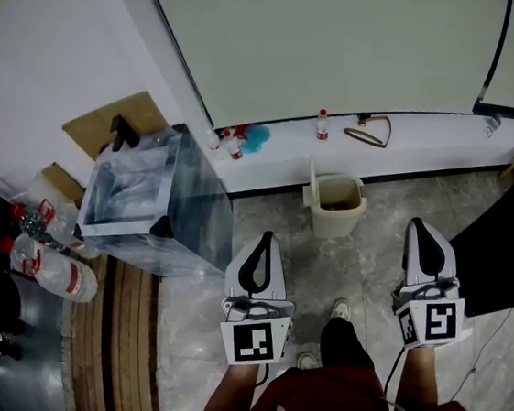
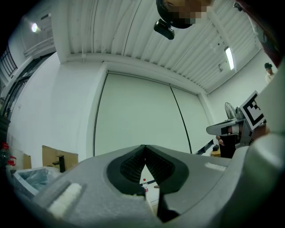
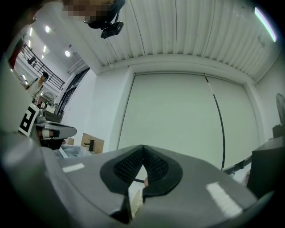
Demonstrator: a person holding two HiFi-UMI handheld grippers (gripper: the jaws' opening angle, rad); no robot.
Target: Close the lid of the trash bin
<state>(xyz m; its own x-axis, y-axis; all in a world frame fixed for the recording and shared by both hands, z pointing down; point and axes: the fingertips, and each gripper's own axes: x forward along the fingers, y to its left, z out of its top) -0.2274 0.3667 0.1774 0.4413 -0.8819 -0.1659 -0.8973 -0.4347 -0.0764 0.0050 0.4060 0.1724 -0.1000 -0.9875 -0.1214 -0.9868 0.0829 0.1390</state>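
The small beige trash bin point(image 1: 336, 206) stands on the tiled floor against the white ledge, its lid point(image 1: 313, 177) raised upright at the bin's left side and some dark waste inside. My left gripper point(image 1: 262, 242) hovers below and left of the bin, jaws shut with nothing between them; in the left gripper view its pads point(image 2: 145, 156) meet at the tip. My right gripper point(image 1: 418, 225) hangs to the bin's lower right, also shut and empty, with its pads point(image 3: 143, 156) touching. Both point toward the wall, apart from the bin.
A large bin lined with a clear bag point(image 1: 149, 206) stands left of my left gripper. Plastic bottles point(image 1: 49, 254) lie far left beside wooden planks point(image 1: 119, 354). Small bottles point(image 1: 323, 125) and a blue item point(image 1: 257, 136) sit on the ledge. A black object point(image 1: 510, 245) lies at right.
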